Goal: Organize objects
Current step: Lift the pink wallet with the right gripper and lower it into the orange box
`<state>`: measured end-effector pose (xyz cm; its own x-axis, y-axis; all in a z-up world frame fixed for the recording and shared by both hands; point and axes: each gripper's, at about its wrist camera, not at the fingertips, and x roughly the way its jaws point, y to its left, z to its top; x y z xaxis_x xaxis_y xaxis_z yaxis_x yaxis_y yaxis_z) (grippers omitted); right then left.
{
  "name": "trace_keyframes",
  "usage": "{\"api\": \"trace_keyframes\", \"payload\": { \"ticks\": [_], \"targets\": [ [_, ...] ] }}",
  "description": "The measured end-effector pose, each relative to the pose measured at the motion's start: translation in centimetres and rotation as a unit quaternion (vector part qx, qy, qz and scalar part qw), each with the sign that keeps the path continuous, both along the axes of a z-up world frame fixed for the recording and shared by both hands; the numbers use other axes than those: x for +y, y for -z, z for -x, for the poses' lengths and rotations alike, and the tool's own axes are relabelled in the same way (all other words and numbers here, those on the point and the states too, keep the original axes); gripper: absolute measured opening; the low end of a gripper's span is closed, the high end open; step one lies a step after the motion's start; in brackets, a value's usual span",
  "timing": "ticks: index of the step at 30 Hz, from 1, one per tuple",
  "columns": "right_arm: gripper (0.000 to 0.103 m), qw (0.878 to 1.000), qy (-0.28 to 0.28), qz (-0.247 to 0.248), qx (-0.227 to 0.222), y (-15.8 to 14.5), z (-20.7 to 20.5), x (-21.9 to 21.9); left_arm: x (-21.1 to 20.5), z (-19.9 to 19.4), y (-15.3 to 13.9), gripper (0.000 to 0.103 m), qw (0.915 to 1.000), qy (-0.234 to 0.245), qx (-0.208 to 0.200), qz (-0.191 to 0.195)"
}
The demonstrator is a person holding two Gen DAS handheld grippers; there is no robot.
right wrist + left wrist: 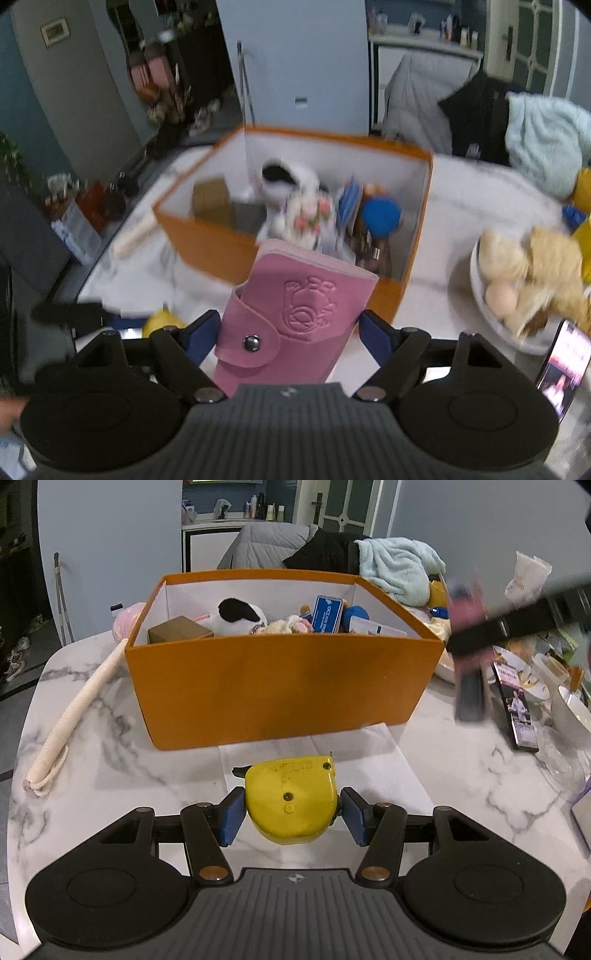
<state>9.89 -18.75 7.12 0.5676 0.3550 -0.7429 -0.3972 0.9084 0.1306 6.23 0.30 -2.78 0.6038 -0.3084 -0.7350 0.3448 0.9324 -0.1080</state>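
An orange box (280,686) stands on the marble table and holds several small items: a black-and-white plush (236,616), a brown carton and a blue packet. My left gripper (291,812) is shut on a yellow tape measure (291,801) that rests on white paper just in front of the box. My right gripper (288,332) is shut on a pink snap wallet (295,314) and holds it in the air above the box's near corner (388,295). The right gripper shows blurred in the left wrist view (476,638), to the right of the box.
A white wrapped stick (74,716) lies left of the box. A bowl with a beige plush and an egg (517,288), a phone (565,365), dishes (569,709) and a booklet crowd the table's right side. Clothes and a light blue towel (399,568) lie behind the box.
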Motion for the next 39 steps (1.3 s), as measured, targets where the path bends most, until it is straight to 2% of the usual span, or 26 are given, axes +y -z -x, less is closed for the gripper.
{"api": "trace_keyframes", "payload": {
  "ticks": [6, 11, 19, 26, 30, 33, 39],
  "targets": [
    [0.082, 0.998, 0.028, -0.015, -0.048, -2.9, -3.5, 1.9, 0.5, -0.4, -0.7, 0.065, 0.9999, -0.005, -0.008, 0.014],
    [0.082, 0.996, 0.068, -0.024, -0.061, -3.0, -7.7, 5.1, 0.7, -0.5, -1.0, 0.065, 0.9998, -0.005, -0.013, 0.014],
    [0.082, 0.993, 0.107, -0.017, -0.042, 0.3, -11.7, 9.4, 1.5, -0.7, -1.5, 0.065, 0.9994, -0.015, -0.018, 0.027],
    [0.083, 0.996, 0.087, -0.002, 0.025, 4.5, -12.5, 11.5, 2.4, -1.3, -1.1, 0.065, 0.9992, -0.026, -0.014, 0.027],
    [0.084, 0.995, 0.093, -0.011, 0.019, 5.2, -12.0, 10.5, 2.5, -1.6, -0.6, 0.065, 0.9992, -0.03, -0.01, 0.025],
    [0.088, 0.993, 0.107, -0.043, 0.012, 4.6, -11.7, 8.2, 2.3, -1.9, -0.4, 0.065, 0.9992, -0.029, -0.01, 0.024],
    [0.089, 0.987, 0.129, -0.093, 0.012, 2.9, -11.7, 3.2, 1.1, -2.4, -1.4, 0.065, 0.9988, -0.024, -0.023, 0.037]
  ]
}}
